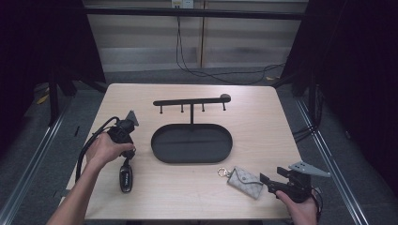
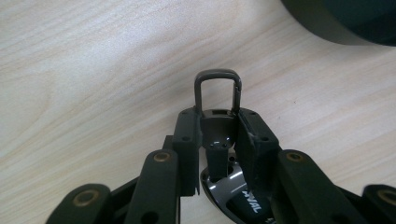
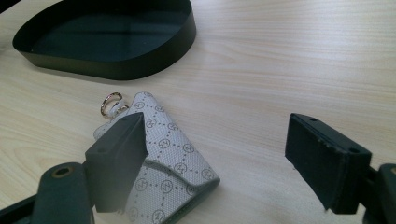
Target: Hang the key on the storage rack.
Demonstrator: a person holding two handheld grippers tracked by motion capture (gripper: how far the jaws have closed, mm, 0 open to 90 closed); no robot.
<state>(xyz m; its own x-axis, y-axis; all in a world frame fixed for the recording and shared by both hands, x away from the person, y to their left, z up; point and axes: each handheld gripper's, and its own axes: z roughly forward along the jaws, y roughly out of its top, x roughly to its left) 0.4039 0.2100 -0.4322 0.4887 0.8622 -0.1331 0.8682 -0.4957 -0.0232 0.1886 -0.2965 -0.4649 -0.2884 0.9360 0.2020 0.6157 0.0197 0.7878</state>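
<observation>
At the left of the counter we saw the left claw pointing down at a black key fob that lay near the front edge. In the left gripper view the jaws were pressed together on the fob's top part, just under its dark metal loop, so the claw was pinching the key fob. From above the grip itself was hidden by the hand and the gripper body.

In the middle stood a black oval tray with a thin post and a bar of hooks behind it. The tray was between the two hands and was apart from both things.

At the right, a grey patterned key pouch with a small gold ring lay just in front of the right claw. In the right gripper view its jaws were spread wide; the pouch lay by one jaw, partly behind it, and the other jaw stood well apart over bare wood. Whether that jaw touched the pouch we could not tell. The same view showed the ring pointing toward the tray wall.
</observation>
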